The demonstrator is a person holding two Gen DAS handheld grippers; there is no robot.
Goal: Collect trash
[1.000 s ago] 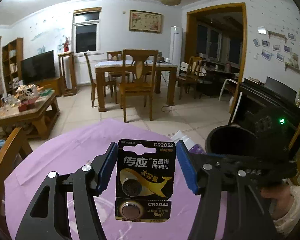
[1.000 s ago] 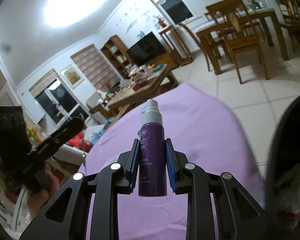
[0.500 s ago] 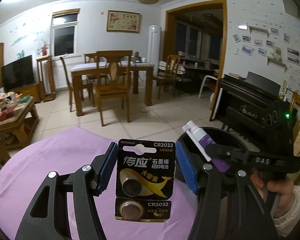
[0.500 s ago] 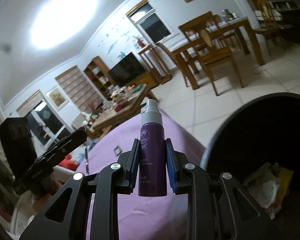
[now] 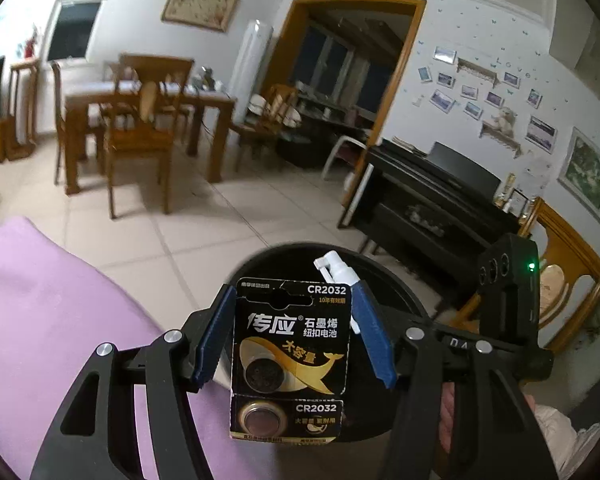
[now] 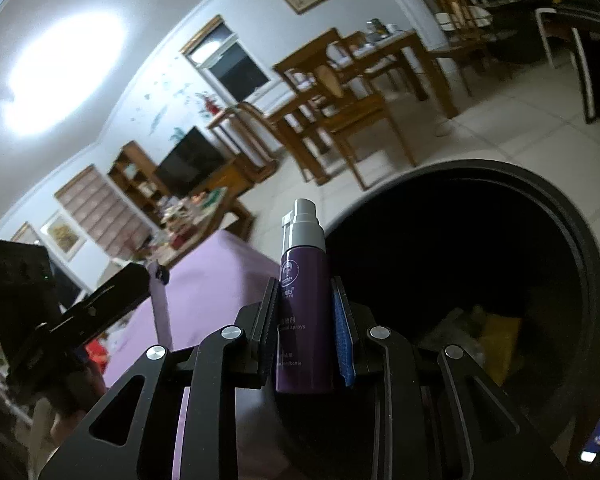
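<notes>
Gripping a CR2032 battery card (image 5: pixel 290 360) by its edges, left gripper (image 5: pixel 294 336) sits lower centre, w/ black trash bin (image 5: pixel 384 280) just behind. Right gripper (image 6: pixel 306 332) pinches purple spray bottle (image 6: pixel 305 300), bin (image 6: pixel 580 240) at frame right.

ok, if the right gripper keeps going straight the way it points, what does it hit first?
Probably the black bin: the right gripper, shut on the purple spray bottle, aims at its open mouth, near the left rim. Depth is unclear, so rim or inside.

Dim indoor light from a glaring ceiling lamp (image 6: pixel 60 68); background motion-blurred, edges bent by fisheye, corners dark.
</notes>
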